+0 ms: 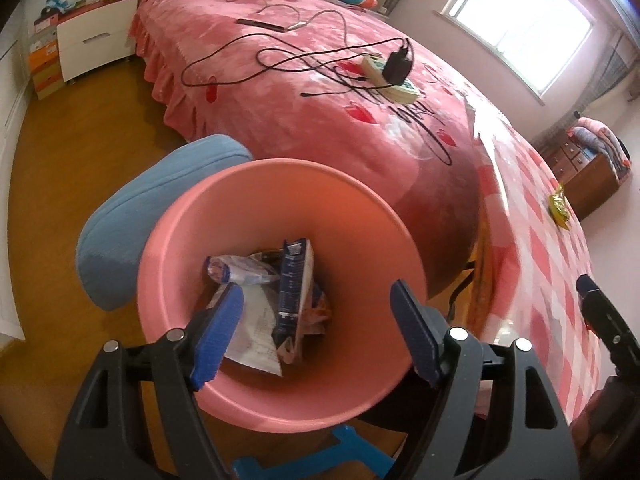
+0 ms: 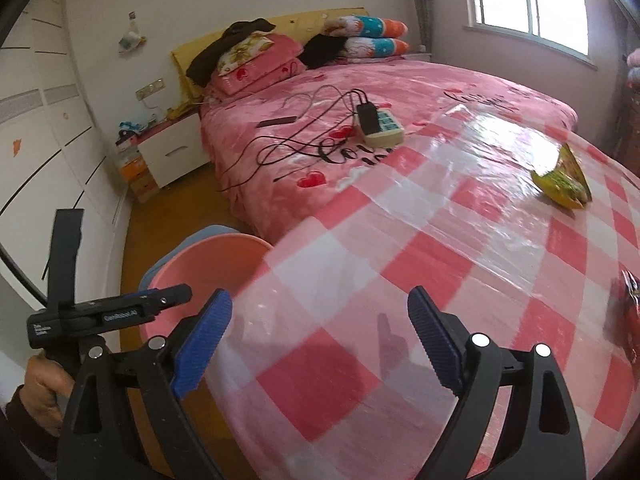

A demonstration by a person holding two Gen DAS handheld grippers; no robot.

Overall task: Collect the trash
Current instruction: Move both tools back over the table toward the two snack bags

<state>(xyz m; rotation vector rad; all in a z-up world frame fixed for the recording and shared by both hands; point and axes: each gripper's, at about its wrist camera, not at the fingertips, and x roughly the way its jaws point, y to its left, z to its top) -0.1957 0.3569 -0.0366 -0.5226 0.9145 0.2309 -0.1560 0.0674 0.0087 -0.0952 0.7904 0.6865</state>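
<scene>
Bedroom with a wide pink bed (image 2: 400, 92) at the far side and our desk (image 2: 420, 280), under a glossy pink-checked cover, in the near right. Beside the desk's left edge we see a pink bin (image 1: 256, 200), kept low so trash can drop in; wrappers and a dark blue packet (image 1: 294, 280) already lie inside. Our left tool (image 1: 316, 332) hovers over the bin mouth, blue pads apart and holding nothing. Our right tool (image 2: 320, 340) hangs over the desk, also apart and empty. One yellow-green snack wrapper (image 2: 562, 182) lies far right on the desk, a red one (image 2: 630, 316) at the right edge, both likely next.
</scene>
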